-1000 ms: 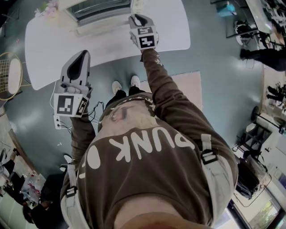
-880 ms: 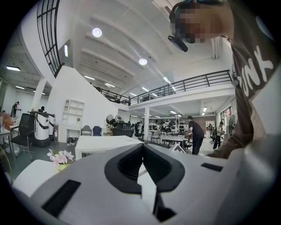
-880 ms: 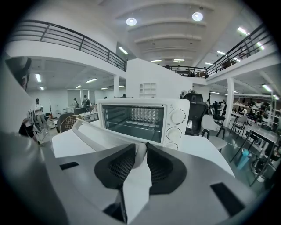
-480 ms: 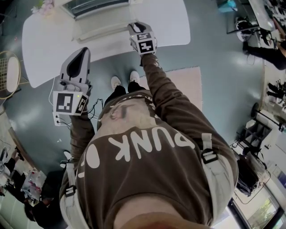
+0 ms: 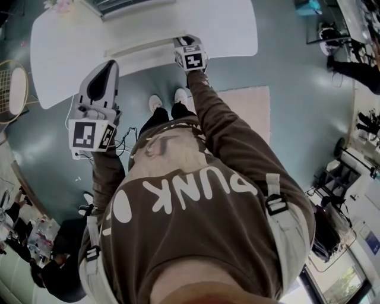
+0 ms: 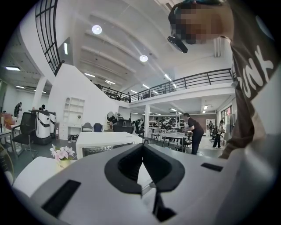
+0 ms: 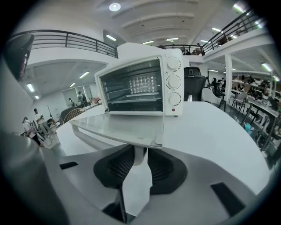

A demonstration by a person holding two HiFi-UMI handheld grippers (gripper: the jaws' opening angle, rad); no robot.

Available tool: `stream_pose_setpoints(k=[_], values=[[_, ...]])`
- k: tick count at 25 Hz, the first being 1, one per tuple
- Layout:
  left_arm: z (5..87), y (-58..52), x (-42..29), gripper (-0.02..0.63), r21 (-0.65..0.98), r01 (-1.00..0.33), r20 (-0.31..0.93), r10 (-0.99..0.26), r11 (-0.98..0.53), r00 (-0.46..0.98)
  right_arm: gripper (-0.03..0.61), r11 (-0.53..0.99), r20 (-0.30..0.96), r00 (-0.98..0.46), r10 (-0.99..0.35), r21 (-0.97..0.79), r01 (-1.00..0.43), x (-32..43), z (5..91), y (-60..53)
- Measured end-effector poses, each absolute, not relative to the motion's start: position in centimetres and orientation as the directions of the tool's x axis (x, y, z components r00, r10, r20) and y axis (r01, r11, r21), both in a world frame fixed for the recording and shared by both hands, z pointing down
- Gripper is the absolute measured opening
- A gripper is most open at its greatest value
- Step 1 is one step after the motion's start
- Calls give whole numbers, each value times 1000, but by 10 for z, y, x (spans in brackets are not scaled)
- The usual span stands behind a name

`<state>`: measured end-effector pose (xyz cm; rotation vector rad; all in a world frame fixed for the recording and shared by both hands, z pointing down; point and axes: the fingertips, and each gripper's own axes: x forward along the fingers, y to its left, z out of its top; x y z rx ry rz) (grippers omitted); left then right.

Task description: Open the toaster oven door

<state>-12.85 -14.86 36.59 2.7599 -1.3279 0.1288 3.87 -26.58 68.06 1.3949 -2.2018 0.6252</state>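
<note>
The white toaster oven stands at the far side of the white table. Its glass door hangs down, about level. My right gripper is at the right end of the door handle. The handle's end post sits between the jaws of the right gripper, which are closing slightly, and the pads do not plainly press on it. My left gripper is held up left of the door, off the table, shut and empty. In the left gripper view, that gripper points at the oven.
Three knobs line the oven's right side. Pink flowers stand at the table's far left. A round wicker seat is left of the table and a pink rug lies under my feet. People work at desks far behind.
The right gripper has come toward the table's near edge with the handle, and the door has swung further down. The left gripper has barely moved.
</note>
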Motion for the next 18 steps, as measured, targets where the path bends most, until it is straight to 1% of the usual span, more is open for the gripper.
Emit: stream_pose_setpoints(k=[7, 13, 18], values=[[372, -146, -138, 3, 34, -793, 122, -785, -608, 607, 107, 352, 599, -359, -716, -134, -926, 37, 711, -262], [371, -144, -140, 3, 30, -799, 132, -790, -600, 598, 109, 334, 571, -337, -749, -115, -936, 39, 715, -261], [372, -144, -142, 3, 31, -802, 144, -791, -597, 595, 112, 308, 570, -306, -762, -96, -947, 40, 720, -259]])
